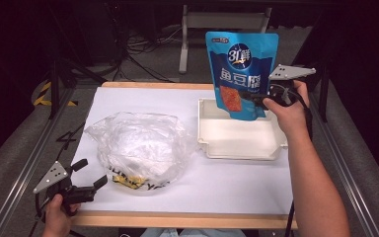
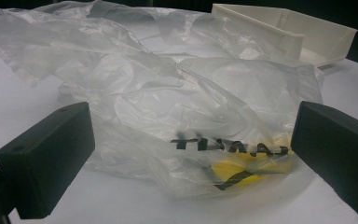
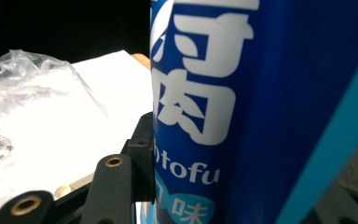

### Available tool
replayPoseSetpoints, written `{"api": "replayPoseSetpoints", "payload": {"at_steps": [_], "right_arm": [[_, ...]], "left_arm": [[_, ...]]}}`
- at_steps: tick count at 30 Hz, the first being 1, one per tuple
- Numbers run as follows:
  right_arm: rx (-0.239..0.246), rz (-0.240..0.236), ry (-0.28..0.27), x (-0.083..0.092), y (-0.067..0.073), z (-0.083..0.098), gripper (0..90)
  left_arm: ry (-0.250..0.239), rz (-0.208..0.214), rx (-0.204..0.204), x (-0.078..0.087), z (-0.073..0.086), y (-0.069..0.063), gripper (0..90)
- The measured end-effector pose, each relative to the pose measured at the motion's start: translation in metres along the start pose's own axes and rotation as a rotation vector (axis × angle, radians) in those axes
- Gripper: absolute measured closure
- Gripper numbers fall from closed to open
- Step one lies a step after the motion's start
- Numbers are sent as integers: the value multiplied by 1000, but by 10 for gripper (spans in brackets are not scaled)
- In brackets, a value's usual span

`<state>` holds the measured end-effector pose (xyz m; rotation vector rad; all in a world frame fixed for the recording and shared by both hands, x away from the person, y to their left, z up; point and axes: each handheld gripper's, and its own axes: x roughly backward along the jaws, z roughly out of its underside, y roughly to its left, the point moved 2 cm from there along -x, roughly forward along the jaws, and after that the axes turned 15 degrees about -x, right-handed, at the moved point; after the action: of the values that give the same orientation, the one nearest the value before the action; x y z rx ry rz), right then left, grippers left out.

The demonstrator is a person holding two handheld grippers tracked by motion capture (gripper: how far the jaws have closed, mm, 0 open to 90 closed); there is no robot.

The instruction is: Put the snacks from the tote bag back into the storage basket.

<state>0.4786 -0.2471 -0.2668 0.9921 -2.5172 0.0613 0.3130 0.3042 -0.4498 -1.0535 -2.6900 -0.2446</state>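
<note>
A blue snack pouch (image 1: 241,69) with white lettering hangs upright above the far side of a white tray (image 1: 237,148). My right gripper (image 1: 256,98) is shut on the pouch's lower right part. In the right gripper view the pouch (image 3: 261,107) stands close against the lens, pressed by a black jaw at its left. A crumpled clear plastic bag (image 1: 138,148) with black and yellow print lies left of the tray. My left gripper (image 1: 90,174) rests at the table's near left corner, open, its fingers (image 2: 46,158) spread either side of the bag (image 2: 177,107) without touching it.
White paper (image 1: 227,182) covers the wooden table top. The tray (image 2: 284,32) sits behind the bag in the left gripper view. Metal rails run along both sides of the table, and cables and a stand's legs lie on the floor beyond it.
</note>
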Motion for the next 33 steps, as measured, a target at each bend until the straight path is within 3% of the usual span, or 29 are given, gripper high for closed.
{"api": "replayPoseSetpoints", "payload": {"at_steps": [8,21,33], "right_arm": [[-32,3,28,-12,-12,21,551],[-41,-8,88,-28,-16,51,549],[-35,-19,133,-40,-15,68,549]], "left_arm": [[3,0,3,0,0,1,4],[5,-1,3,-1,1,1,4],[7,1,1,-1,1,1,4]]}}
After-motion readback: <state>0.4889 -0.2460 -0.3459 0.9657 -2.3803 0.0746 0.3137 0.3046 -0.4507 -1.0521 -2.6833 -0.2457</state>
